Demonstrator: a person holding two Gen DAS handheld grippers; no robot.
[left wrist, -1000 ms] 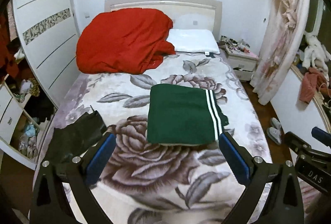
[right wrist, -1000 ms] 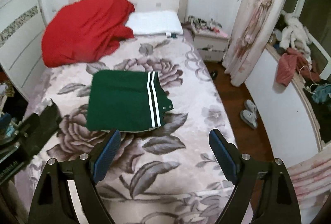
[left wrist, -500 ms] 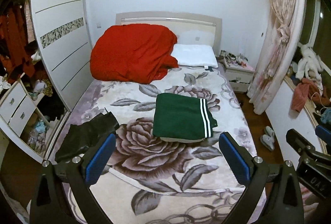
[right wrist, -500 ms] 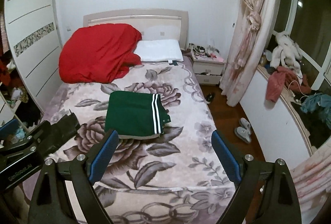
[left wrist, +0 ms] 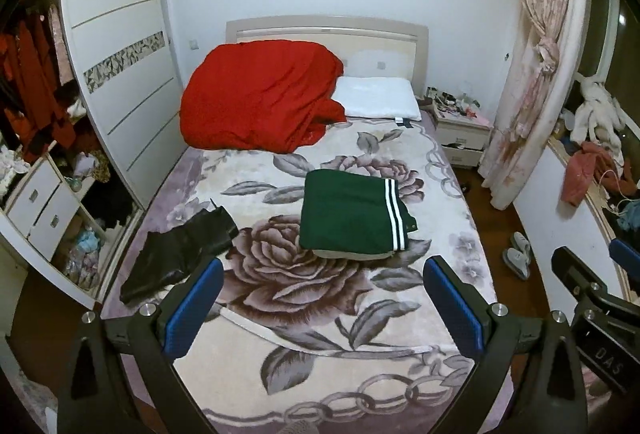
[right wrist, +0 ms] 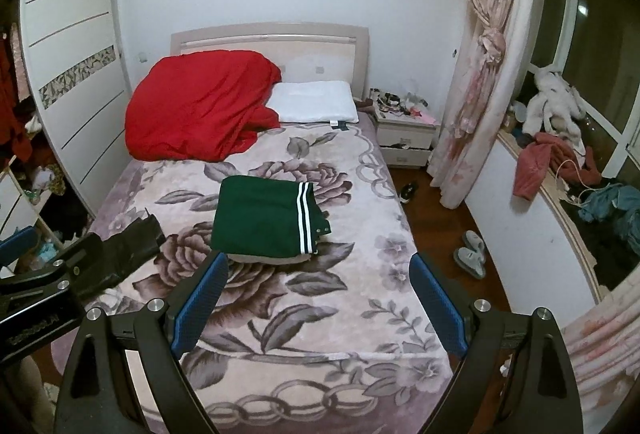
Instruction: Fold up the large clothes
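Both hand-held grippers, left (left wrist: 320,304) and right (right wrist: 318,300), have pulled back from the bed (left wrist: 280,318), jaws released and empty; the green garment (left wrist: 352,218) lies folded mid-bed, apparently finished.

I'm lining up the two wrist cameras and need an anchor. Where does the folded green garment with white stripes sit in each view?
Left wrist: folded green garment lies mid-bed, just right of centre, above the gap between the open fingers.
Right wrist: folded green garment sits left of centre, above the left fingertip.
Shared landmark: the red blanket heaped by the headboard, beside the white pillow.
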